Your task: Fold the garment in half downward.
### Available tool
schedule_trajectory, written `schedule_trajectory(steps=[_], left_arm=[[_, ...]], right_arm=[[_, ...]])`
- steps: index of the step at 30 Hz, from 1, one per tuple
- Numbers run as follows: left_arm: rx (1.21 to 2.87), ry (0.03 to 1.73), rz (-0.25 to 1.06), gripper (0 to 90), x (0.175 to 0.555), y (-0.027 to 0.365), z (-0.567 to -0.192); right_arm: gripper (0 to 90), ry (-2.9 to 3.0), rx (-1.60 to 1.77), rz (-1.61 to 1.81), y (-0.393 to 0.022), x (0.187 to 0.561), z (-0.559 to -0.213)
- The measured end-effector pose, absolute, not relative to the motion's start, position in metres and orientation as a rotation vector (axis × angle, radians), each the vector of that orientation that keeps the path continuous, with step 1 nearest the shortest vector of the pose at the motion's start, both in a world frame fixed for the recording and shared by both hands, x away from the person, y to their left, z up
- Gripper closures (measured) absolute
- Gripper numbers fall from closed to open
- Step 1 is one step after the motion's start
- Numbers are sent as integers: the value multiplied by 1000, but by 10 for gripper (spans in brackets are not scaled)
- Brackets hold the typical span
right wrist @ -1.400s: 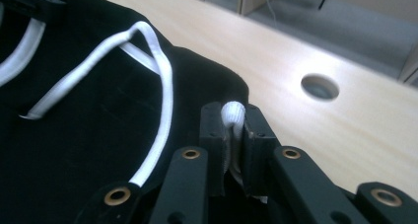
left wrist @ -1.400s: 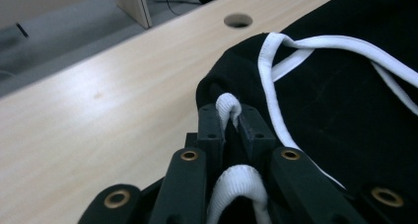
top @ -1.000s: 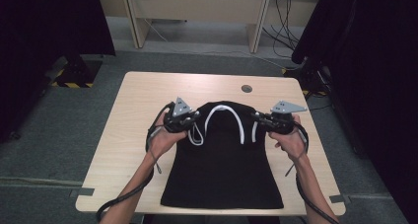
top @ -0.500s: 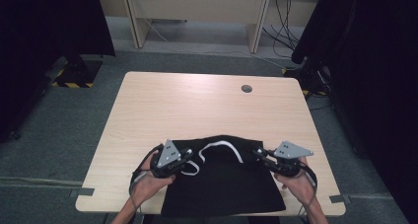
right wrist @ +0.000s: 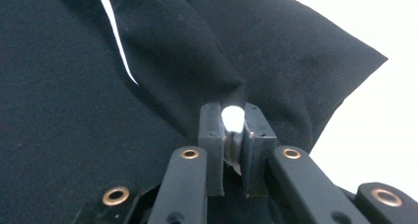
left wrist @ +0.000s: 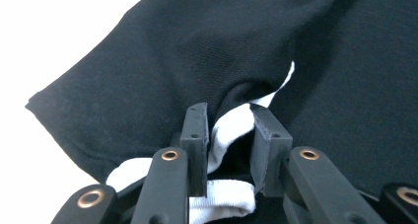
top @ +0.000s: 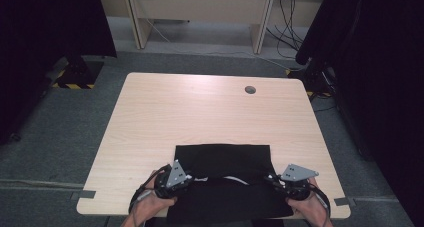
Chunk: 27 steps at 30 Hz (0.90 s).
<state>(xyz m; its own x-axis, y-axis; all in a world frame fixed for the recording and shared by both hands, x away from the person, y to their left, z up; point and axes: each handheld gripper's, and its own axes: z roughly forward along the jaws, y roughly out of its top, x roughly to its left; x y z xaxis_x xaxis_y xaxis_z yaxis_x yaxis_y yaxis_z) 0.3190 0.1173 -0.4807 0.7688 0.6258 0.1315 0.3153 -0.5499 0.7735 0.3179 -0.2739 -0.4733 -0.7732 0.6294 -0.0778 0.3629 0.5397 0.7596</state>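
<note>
Your black knit garment with white trim (top: 222, 159) lies folded at the six o'clock edge of the light wooden table (top: 200, 112), its upper half doubled back toward you. Your left gripper (top: 192, 179) sits at the fold's nine o'clock end. In the left gripper view, its jaws have just been easing apart: the white trim strip (left wrist: 231, 128) and black cloth sit between them, but the pads stand loose of it. Your right gripper (top: 272, 179) sits at the three o'clock end. In the right gripper view, its jaws are pinched together on a fold of white trim and black cloth (right wrist: 231, 118). A small round grommet hole (top: 250, 90) lies toward one o'clock, well apart.
</note>
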Motion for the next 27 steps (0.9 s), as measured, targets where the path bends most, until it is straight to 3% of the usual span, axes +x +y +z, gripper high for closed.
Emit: schedule_trajectory(steps=[5,10,13,15,17,20,22,24,27], left_arm=[[2174,715,557,690,355,107,-481],[2121,756,589,449,370,102,-478],[2112,752,590,344,365,98,-477],[2132,738,591,345,362,95,-479],[2157,722,587,436,361,93,-481],[2162,720,619,664,364,93,-482],[2167,694,654,766,365,92,-479],[2150,682,674,814,366,91,-473],[2108,659,693,822,361,92,-458]], right_arm=[[774,2422,869,1069,-276,342,-473],[453,2363,915,1054,-273,351,-462],[363,2370,881,1066,-263,347,-453],[345,2394,850,1064,-252,345,-452],[400,2450,810,1028,-242,345,-457],[659,2505,750,921,-235,354,-466],[792,2516,752,928,-237,361,-466],[856,2499,741,941,-239,366,-458],[866,2460,734,987,-244,367,-440]])
